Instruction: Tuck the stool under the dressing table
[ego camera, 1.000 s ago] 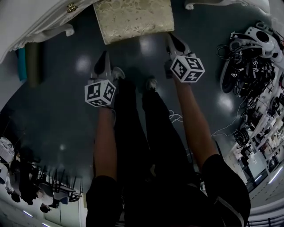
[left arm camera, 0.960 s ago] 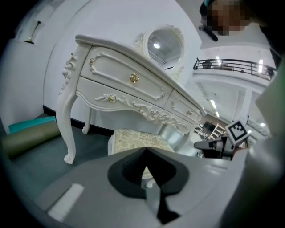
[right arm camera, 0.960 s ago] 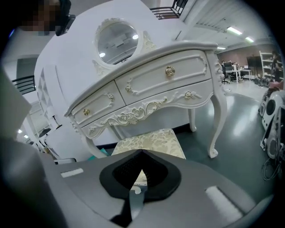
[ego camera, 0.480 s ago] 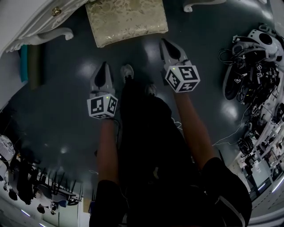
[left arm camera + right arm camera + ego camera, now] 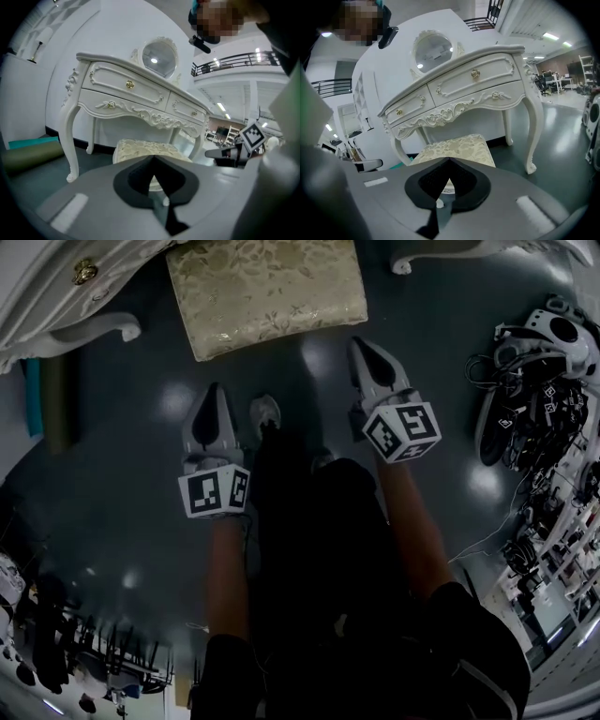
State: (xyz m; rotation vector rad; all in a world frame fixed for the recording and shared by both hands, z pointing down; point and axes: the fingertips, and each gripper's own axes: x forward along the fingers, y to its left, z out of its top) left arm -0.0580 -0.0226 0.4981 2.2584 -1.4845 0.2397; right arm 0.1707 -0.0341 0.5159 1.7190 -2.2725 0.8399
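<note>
A stool [image 5: 265, 294] with a cream-and-gold brocade cushion stands on the dark floor, partly beneath the white carved dressing table [image 5: 66, 287]. Both gripper views show the stool [image 5: 140, 149] [image 5: 454, 147] in front of the table [image 5: 136, 93] [image 5: 464, 89], which has gold knobs and an oval mirror. My left gripper [image 5: 211, 395] is shut and empty, a short way back from the stool's near left corner. Just behind the near right corner, my right gripper [image 5: 364, 348] is shut with nothing in it. Neither touches the stool.
The person's dark-trousered legs and grey shoes [image 5: 265, 412] stand between the grippers. A heap of cables and headset gear [image 5: 539, 381] lies at the right. A dark rolled mat [image 5: 56, 395] and teal item lie at the left by a table leg [image 5: 112, 329].
Both grippers have pulled back from the stool and sunk a little, with a gap now showing between them and its near edge. Both stayed shut.
</note>
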